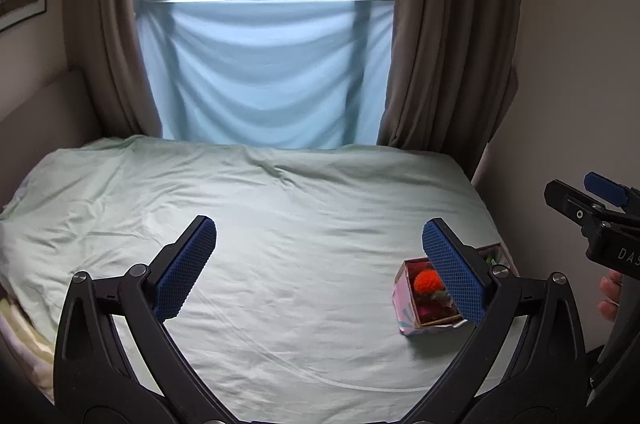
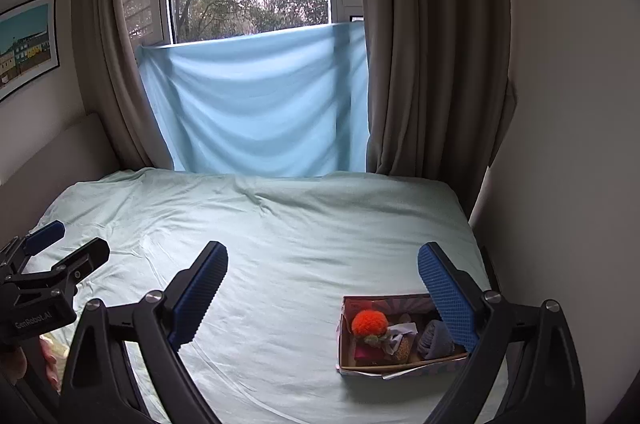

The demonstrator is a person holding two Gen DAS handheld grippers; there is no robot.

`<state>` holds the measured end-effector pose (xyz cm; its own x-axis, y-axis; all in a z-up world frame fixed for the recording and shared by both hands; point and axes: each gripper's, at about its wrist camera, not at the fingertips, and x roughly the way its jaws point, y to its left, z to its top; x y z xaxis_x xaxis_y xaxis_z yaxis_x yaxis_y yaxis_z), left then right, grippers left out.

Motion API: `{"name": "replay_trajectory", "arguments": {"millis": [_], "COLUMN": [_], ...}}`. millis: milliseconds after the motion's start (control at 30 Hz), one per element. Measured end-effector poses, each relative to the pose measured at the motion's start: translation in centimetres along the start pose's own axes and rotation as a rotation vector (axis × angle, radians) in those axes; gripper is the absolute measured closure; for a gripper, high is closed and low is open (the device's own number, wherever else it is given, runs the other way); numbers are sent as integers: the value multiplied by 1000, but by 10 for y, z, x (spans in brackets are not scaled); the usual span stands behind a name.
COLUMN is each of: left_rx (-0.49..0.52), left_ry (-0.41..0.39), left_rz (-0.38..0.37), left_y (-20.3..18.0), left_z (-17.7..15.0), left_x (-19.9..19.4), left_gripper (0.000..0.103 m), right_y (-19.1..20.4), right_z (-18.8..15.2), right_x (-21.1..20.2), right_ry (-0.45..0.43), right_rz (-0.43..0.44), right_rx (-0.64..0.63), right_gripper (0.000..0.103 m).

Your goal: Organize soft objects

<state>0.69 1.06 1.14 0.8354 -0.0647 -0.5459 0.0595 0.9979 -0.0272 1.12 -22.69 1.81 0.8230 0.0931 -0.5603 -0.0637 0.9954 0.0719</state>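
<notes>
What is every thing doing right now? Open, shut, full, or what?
Left gripper: open, holding nothing.
Right gripper: open, holding nothing.
Box: open on top, soft things inside, resting on the bed.
Orange pom-pom: lying inside the box.
Brown curtains: pulled apart.
Blue cloth: hanging across the lower window.

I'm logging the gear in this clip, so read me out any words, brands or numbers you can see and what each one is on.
"GenRobot.AI": on the black body of the left gripper, seen from the right wrist view.
"DAS", cut off by the frame edge: on the black body of the right gripper, seen from the left wrist view.
Wall poster: any print too small to read.
Patterned box: no legible text.
</notes>
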Motion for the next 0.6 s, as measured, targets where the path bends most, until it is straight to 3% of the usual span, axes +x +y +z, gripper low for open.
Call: {"name": "replay_trajectory", "arguments": {"millis": [600], "left_rx": [23], "left_ry": [-40], "left_rz": [10], "left_y": [-7], "left_z": [9], "left_x": [-2], "left_gripper": [0], "right_y": [-1], "right_z": [3], "right_x": [-1], "right_ry": [-22], "right_rz": [3], "right_rx": [5], "right_gripper": [8]}}
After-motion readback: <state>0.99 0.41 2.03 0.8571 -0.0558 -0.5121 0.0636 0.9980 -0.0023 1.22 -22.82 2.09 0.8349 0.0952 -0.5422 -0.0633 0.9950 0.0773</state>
